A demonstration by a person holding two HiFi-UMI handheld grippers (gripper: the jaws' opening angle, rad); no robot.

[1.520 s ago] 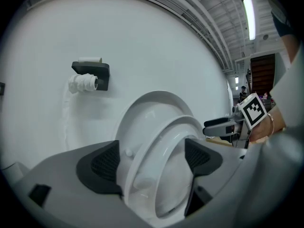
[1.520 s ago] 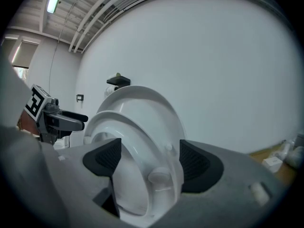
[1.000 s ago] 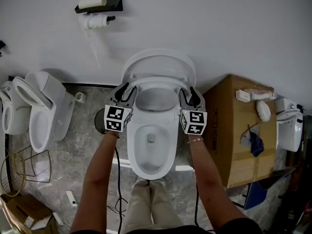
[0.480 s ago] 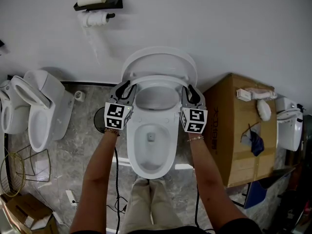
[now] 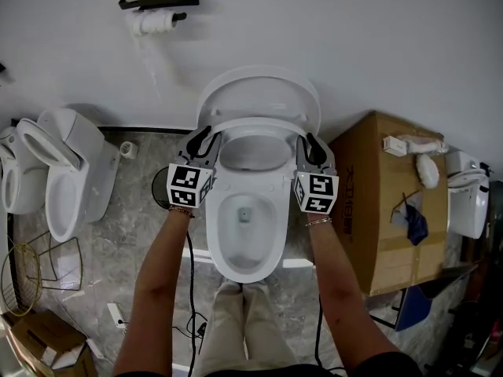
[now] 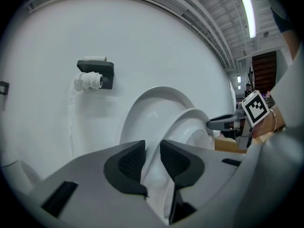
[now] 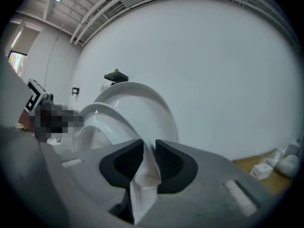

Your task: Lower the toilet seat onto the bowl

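Note:
The white toilet [image 5: 244,246] stands against the wall with its lid [image 5: 259,93] upright. The toilet seat [image 5: 259,124] is raised and tilts a little forward of the lid. My left gripper [image 5: 202,140] holds the seat's left rim, which sits between its dark pads [image 6: 132,160] in the left gripper view, where the seat [image 6: 192,122] curves away. My right gripper [image 5: 309,142] is on the seat's right rim. Its jaws are closing with the white rim [image 7: 145,167] pinched between the pads. The lid [image 7: 142,103] rises behind.
A large cardboard box [image 5: 385,210] stands close on the toilet's right with small items on top. A second toilet [image 5: 71,179] sits at the left. A paper roll holder [image 5: 157,6] hangs on the wall. The person's legs [image 5: 240,320] stand before the bowl.
Both grippers have slid a little toward the wall along the seat's sides and their jaws have narrowed onto the rim. The seat stays raised.

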